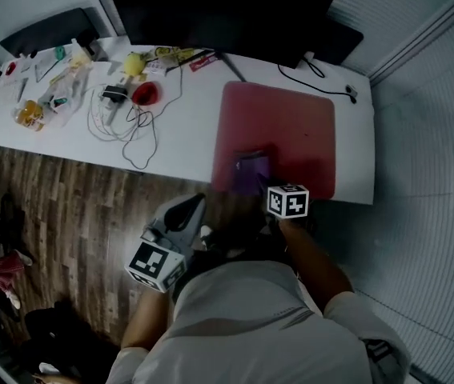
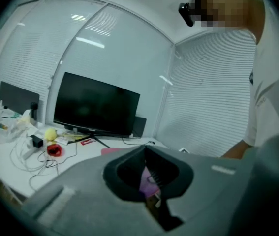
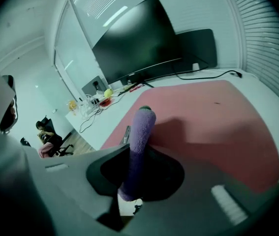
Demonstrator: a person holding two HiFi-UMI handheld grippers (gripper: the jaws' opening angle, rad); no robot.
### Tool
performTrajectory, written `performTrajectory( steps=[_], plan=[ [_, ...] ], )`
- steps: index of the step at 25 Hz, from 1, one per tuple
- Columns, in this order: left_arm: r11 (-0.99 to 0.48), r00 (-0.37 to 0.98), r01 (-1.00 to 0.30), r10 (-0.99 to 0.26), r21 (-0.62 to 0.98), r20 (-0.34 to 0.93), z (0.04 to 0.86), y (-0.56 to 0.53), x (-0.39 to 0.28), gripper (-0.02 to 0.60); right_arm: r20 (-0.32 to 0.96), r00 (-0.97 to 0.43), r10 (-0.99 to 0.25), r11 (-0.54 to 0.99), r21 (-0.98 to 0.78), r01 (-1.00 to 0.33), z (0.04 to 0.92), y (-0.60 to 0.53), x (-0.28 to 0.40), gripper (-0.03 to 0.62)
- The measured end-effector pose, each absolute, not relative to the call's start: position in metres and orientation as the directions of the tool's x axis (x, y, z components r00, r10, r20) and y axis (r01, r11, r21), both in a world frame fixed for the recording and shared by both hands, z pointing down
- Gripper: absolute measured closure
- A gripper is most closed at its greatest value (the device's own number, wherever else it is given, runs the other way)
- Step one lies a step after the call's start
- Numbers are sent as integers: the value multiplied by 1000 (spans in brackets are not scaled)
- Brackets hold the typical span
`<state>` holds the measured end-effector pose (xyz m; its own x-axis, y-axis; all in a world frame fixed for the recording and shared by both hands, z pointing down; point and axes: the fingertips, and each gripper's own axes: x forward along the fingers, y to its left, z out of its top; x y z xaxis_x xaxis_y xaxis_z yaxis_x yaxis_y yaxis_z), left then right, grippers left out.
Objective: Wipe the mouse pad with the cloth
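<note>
Right tongs clamp purple cloth on the mouse pad.

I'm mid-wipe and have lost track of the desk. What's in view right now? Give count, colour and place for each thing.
desk: 1, white, spans the view
mouse pad: 1, red, right part of the desk
cloth: 1, purple, on the pad's near edge
monitor: 1, black, back of the desk
black cable: 1, behind the pad
cords: tangle, white and black, left of the pad
red object: 1, among the cords
yellow ball: 1, behind the red object
small clutter: several, mixed colours, desk's left end
floor: brown wood, in front of the desk
left gripper: grey, jaws together, off the desk
right gripper: grey, shut on the cloth
</note>
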<state>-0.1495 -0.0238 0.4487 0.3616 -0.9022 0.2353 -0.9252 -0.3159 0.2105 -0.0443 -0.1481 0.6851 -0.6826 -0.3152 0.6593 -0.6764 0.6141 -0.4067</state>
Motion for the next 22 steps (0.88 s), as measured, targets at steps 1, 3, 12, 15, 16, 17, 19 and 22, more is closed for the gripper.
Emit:
performTrajectory(
  steps=[1,3,12,15,16,17,19,22],
  plan=[
    [-333,378,-919,-895,211,236,447,-36,-135,578,664,-669,-333,596,-402,-695,686,-156,-21,539],
    [-362,405,-910,-883,203,239,445,-58,-105,578,674,-643,-363,560,-394,-729,687,-171,24,539],
    [-414,442,-894,-876,169,195,433,-118,3,578,719,-522,-458,430,-335,-838,701,-215,211,539],
    [-428,454,-889,-872,164,183,428,-128,26,578,729,-480,-488,392,-308,-867,699,-222,256,539],
    [-436,460,-886,-870,160,178,424,-130,32,578,731,-465,-500,378,-299,-876,697,-223,269,540],
    [-445,467,-882,-867,154,173,420,-132,38,578,731,-450,-513,364,-290,-885,694,-224,281,540],
    [-460,479,-877,-863,138,161,411,-133,45,580,719,-428,-548,341,-275,-899,683,-225,298,540],
    [-467,479,-877,-865,111,147,396,-133,43,578,668,-414,-618,327,-260,-909,651,-224,305,542]
  ],
)
